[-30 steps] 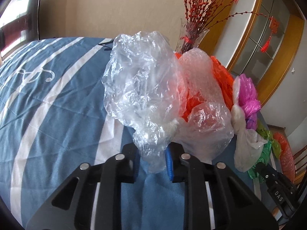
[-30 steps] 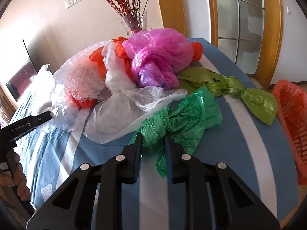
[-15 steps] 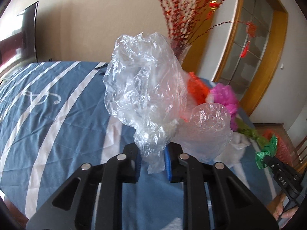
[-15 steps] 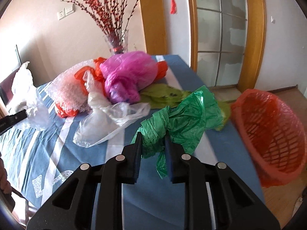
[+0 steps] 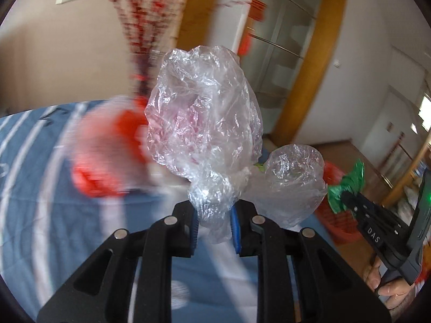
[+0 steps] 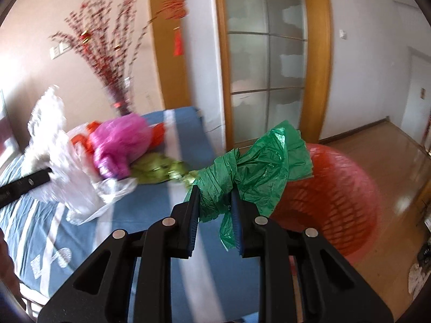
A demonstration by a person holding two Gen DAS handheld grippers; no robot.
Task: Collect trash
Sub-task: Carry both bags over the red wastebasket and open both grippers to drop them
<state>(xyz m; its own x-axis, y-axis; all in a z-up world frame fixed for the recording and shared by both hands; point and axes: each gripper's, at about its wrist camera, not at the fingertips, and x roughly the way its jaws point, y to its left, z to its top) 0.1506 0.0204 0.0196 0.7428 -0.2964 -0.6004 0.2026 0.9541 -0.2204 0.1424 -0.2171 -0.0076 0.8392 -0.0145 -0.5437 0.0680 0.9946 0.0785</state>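
Note:
My left gripper (image 5: 214, 215) is shut on a crumpled clear plastic bag (image 5: 204, 113) and holds it up above the blue striped table (image 5: 32, 188). My right gripper (image 6: 215, 210) is shut on a green plastic bag (image 6: 258, 167), held in the air near a red mesh basket (image 6: 344, 204) beside the table's right end. The right gripper with the green bag also shows at the right of the left wrist view (image 5: 347, 185). More bags lie on the table: pink (image 6: 121, 140), olive green (image 6: 159, 172), clear (image 6: 80, 193) and red-orange (image 5: 105, 167).
A glass vase of red branches (image 6: 121, 80) stands at the table's far end. A wooden-framed glass door (image 6: 269, 62) is behind the table. Wooden floor (image 6: 398, 156) lies to the right of the basket.
Both grippers have lifted and swung right with their bags. The green bag has moved from over the table to in front of the red basket. The views are motion-blurred.

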